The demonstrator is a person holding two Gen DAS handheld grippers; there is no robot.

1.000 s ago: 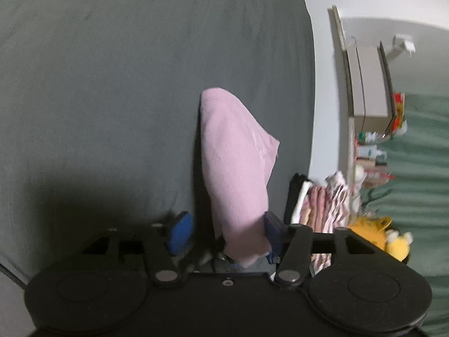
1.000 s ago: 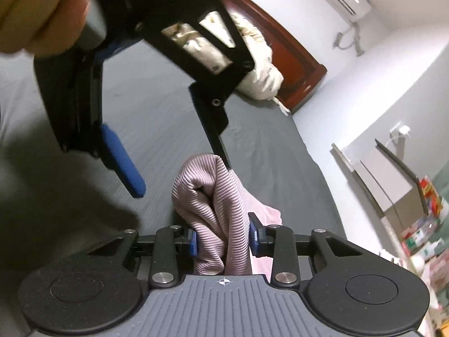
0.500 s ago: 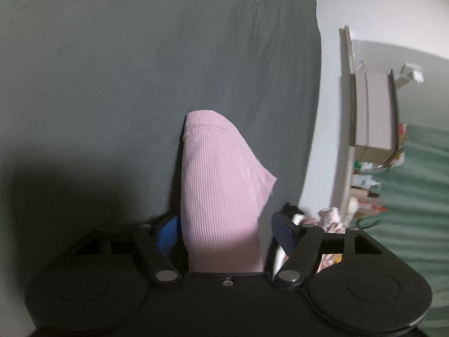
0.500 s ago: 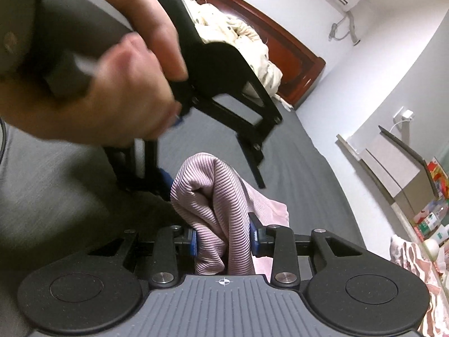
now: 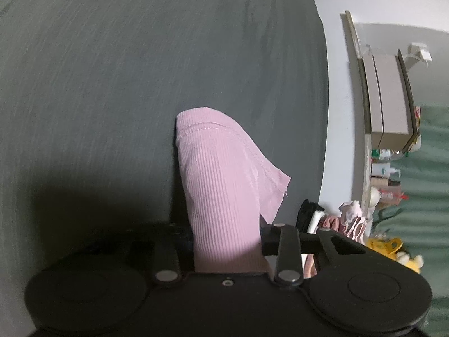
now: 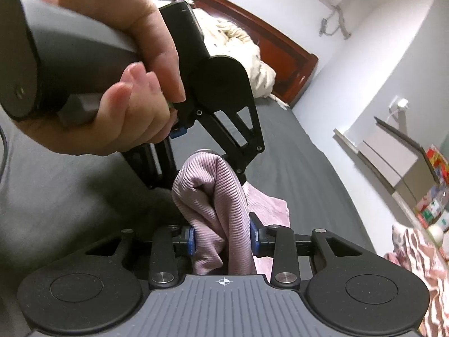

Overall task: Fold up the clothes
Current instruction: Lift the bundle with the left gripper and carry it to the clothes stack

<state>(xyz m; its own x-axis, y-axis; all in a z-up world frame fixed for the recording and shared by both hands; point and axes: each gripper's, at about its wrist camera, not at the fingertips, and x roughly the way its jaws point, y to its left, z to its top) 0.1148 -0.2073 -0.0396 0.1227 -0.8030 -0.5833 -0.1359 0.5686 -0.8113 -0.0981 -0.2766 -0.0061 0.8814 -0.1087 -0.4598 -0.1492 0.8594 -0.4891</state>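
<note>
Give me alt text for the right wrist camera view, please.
The right hand-held gripper clamps a bunched pink ribbed garment over a grey bed sheet. A hand holds the left hand-held gripper just beyond it.

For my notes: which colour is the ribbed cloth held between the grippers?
Pale pink ribbed cloth, clearest in the left wrist view.
</note>
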